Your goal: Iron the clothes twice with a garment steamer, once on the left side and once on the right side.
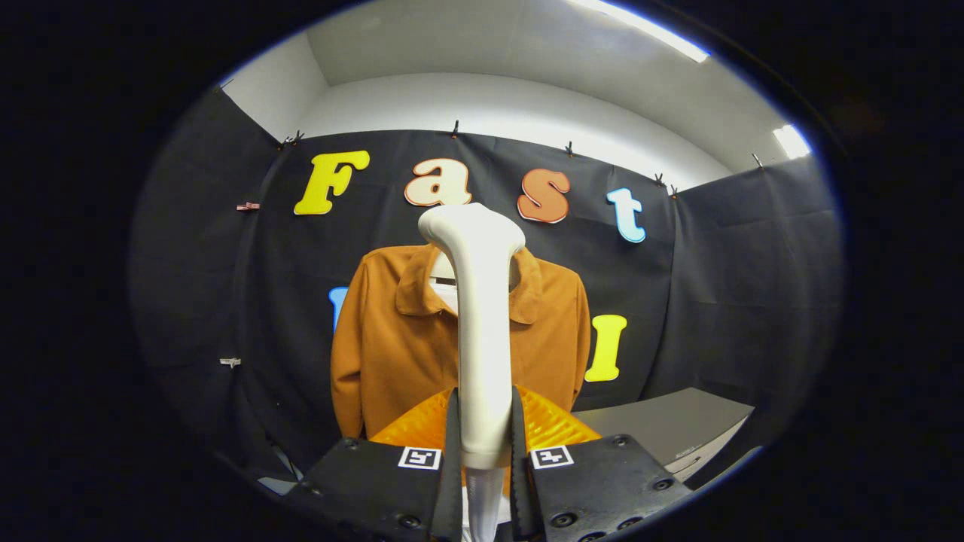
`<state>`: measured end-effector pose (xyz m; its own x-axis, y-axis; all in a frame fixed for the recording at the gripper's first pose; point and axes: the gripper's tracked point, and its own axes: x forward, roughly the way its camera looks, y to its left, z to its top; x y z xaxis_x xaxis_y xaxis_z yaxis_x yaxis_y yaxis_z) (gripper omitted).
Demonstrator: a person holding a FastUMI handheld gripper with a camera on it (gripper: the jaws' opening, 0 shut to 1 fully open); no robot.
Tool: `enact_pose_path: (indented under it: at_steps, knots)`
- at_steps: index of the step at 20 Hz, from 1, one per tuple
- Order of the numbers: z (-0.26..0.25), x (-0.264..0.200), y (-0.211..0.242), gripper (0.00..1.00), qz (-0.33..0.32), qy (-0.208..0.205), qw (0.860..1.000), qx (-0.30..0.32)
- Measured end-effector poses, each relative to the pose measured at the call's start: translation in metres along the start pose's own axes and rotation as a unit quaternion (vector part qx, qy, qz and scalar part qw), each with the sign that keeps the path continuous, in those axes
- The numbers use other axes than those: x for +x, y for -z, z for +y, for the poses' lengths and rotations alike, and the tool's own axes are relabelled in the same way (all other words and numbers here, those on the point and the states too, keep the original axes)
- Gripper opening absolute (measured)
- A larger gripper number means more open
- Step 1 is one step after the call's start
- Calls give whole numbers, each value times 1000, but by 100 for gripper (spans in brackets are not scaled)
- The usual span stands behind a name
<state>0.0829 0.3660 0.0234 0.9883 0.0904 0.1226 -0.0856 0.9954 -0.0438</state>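
My gripper [483, 429] is clamped on the one white garment steamer [477, 316], both fingers pressing its handle, the head standing upright in front of the jacket's collar. The single brown jacket [392, 346] hangs on the booth wall just beyond the steamer, facing me. I judge I am on the approach, neither pass begun; next I must carry the head to the jacket's left side and stroke down it

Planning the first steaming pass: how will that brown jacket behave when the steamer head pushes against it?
The brown jacket is probably floppy: it hangs loose on the booth wall, so it would likely yield and swing. The steamer, clamped upright in the gripper, looks rigid and smooth, so it may slide.
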Motion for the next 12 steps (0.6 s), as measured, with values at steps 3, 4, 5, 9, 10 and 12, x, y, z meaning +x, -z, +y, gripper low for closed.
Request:
enact_pose_path:
  at_steps: [3, 4, 5, 9, 10, 12]
  knots:
    - [24, 12, 9, 28, 5, -4, 1000, -10]
    - [31, 18, 13, 28, 6, -4, 1000, -14]
    - [37, 23, 17, 28, 7, -1, 1000, -20]
    - [55, 37, 42, 28, 15, 5, 999, -44]
    - [60, 39, 49, 29, 16, 4, 999, -51]
    - [68, 45, 65, 28, 22, 3, 998, -63]
